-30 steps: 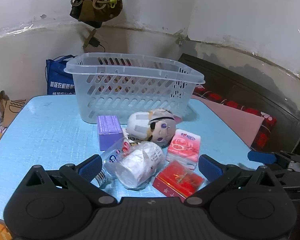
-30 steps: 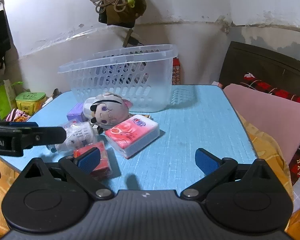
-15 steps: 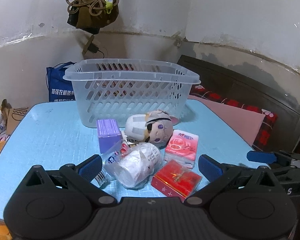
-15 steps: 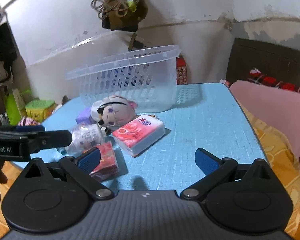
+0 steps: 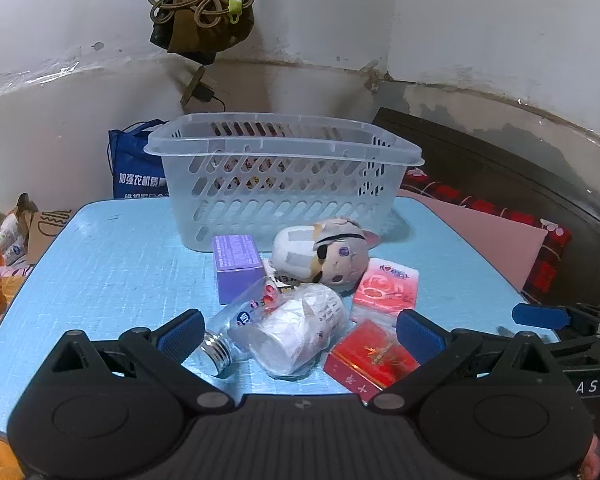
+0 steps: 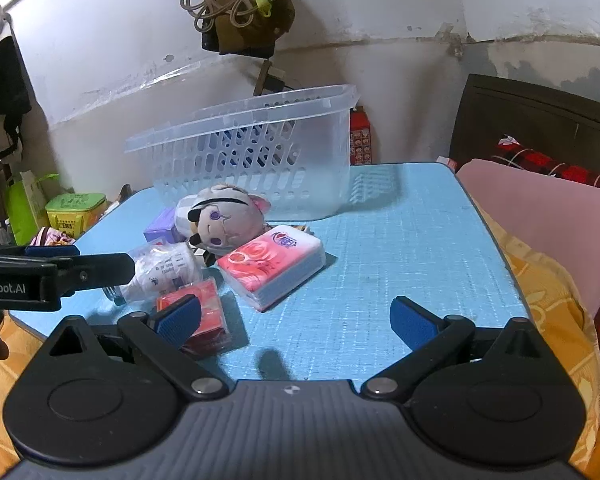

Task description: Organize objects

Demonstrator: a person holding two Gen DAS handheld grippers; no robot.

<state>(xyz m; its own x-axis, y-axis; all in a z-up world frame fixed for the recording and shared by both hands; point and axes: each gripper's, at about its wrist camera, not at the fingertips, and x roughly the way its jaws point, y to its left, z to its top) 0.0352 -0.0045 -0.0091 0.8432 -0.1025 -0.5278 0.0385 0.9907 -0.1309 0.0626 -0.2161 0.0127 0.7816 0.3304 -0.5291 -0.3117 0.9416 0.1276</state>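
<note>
Blue worktop against a scuffed wall; the basket's contents look blurred; both tongs gape, empty.

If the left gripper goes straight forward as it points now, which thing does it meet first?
Probably the clear wrapped roll, lying between the open fingers of the left gripper. The glass jar beside it is similarly near; depth is unclear.

Scuffed white walls meet in a corner; a dark headboard runs along the right, and a blue bag leans behind the blue table.
</note>
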